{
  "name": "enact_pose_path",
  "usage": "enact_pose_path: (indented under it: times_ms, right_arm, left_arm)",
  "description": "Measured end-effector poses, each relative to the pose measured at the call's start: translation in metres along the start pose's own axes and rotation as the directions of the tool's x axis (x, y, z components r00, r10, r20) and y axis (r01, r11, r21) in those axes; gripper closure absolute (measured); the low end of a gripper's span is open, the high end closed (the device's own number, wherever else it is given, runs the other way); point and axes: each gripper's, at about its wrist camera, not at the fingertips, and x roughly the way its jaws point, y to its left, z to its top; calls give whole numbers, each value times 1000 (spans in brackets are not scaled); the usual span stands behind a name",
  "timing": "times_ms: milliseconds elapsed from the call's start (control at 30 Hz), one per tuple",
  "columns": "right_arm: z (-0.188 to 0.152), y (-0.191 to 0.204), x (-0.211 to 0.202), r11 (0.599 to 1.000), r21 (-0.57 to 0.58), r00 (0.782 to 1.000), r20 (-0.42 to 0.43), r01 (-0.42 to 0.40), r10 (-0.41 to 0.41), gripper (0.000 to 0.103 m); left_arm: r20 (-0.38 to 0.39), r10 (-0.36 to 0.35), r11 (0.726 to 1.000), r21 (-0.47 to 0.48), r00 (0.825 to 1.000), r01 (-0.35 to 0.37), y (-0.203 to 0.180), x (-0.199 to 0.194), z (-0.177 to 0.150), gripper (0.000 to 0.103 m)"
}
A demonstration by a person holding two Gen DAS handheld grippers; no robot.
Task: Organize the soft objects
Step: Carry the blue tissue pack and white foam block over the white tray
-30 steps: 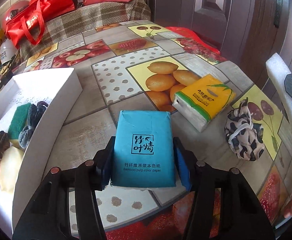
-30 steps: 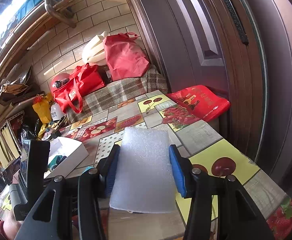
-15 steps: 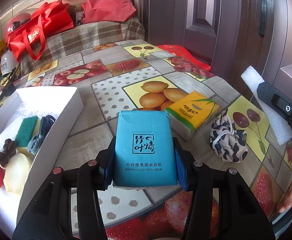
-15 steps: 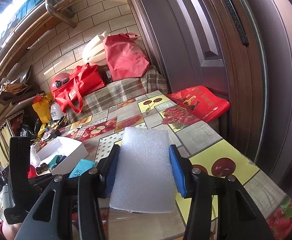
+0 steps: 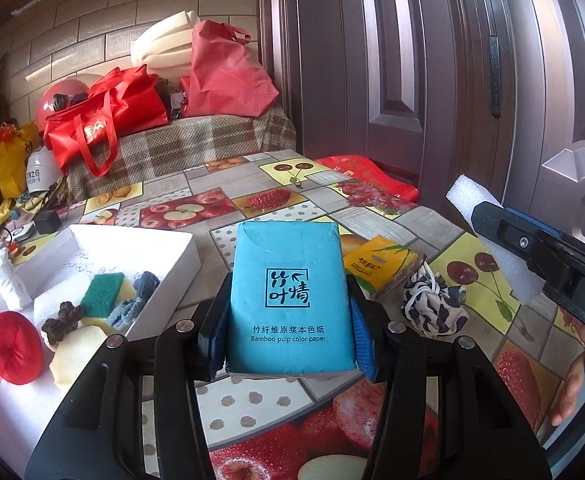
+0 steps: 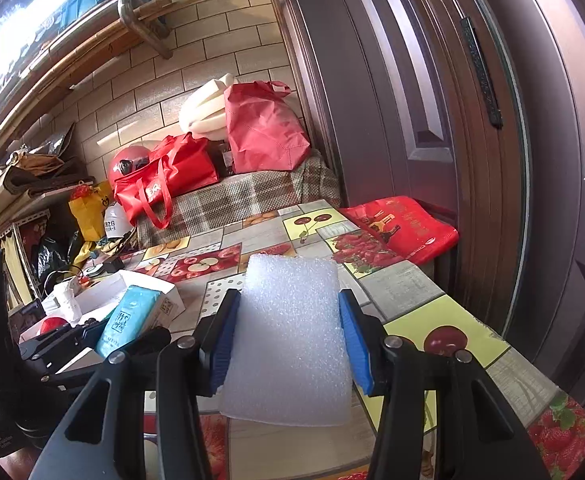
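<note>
My left gripper [image 5: 288, 320] is shut on a blue tissue pack [image 5: 290, 296] and holds it above the fruit-print table, right of a white box [image 5: 140, 248]. The box holds a green sponge [image 5: 102, 290], a red ball [image 5: 12, 348], dark scrunchies and a yellow sponge. My right gripper [image 6: 288, 332] is shut on a white foam sheet [image 6: 290, 340], held above the table; it shows at the right of the left wrist view [image 5: 504, 256]. A yellow tissue pack [image 5: 378, 266] and a black-and-white scrunchie [image 5: 432, 304] lie on the table. The blue pack also shows in the right wrist view [image 6: 126, 320].
A brown door [image 6: 432, 100] stands close on the right. A red bag [image 6: 404, 228] lies at the table's far right edge. Red bags [image 5: 108, 120] and foam rolls [image 5: 164, 52] sit on a plaid-covered bench beyond the table. Clutter fills shelves at the left.
My left gripper has lifted the blue tissue pack off the table and tilted up, moving left toward the white box. The right gripper has held still with the foam sheet.
</note>
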Motion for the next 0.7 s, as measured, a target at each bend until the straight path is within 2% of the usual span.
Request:
enact_pose_path:
  times_ms: [267, 700]
  right_arm:
    - [-2, 11, -1, 1000, -3, 1000, -9, -18, 18, 54]
    - [-8, 39, 1, 997, -62, 999, -29, -43, 41, 54]
  left_arm:
    - [49, -23, 1000, -4, 999, 24, 12, -20, -7, 53]
    - [79, -12, 1000, -26, 997, 14, 40, -52, -21, 53]
